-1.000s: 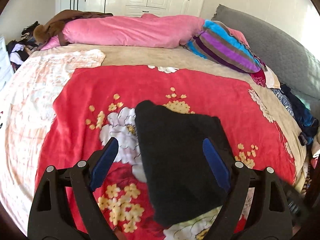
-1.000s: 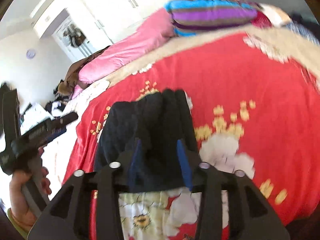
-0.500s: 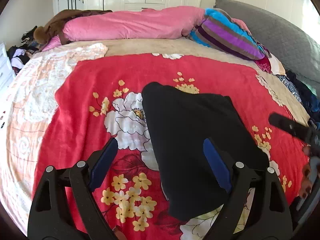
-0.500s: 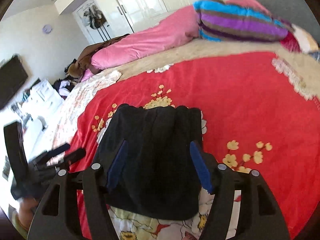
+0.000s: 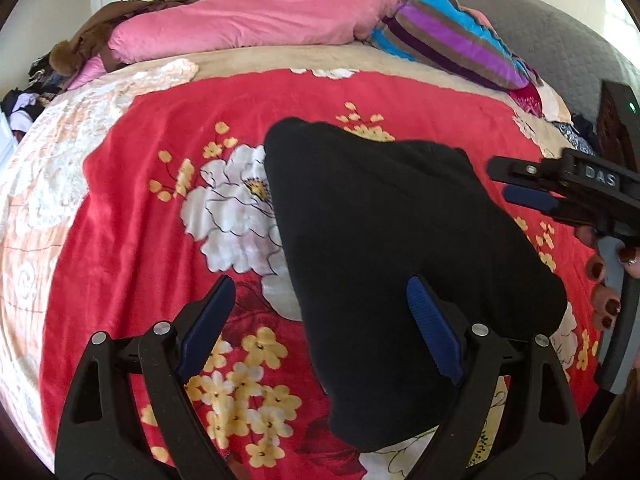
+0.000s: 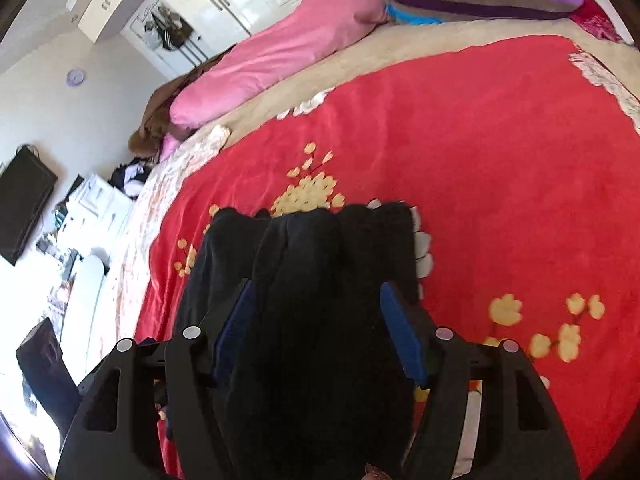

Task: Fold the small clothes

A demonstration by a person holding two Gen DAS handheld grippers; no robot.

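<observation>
A folded black garment (image 5: pixel 384 248) lies on the red floral blanket (image 5: pixel 160 160). My left gripper (image 5: pixel 320 320) hangs open just above its near left edge, the right pad (image 5: pixel 432 336) over the cloth and the left pad (image 5: pixel 204 320) over bare blanket. A hand with dark red nails (image 5: pixel 604 296) holds the right gripper (image 5: pixel 516 188) by the garment's right edge. In the right wrist view the black garment (image 6: pixel 320 320) fills the gap of the right gripper (image 6: pixel 318 320). Its jaws stand apart and its pads do not press on the cloth.
A pink duvet (image 5: pixel 248 28) and a striped cushion (image 5: pixel 452 48) lie at the far end of the bed, before a grey headboard (image 5: pixel 560 40). Loose clothes (image 5: pixel 576 136) are heaped on the right. A brown coat (image 5: pixel 100 40) lies far left. A television (image 6: pixel 24 204) hangs on the wall.
The right gripper's jaws have spread wider over the garment. It has come into the left wrist view at the right. My left gripper has sunk closer to the cloth.
</observation>
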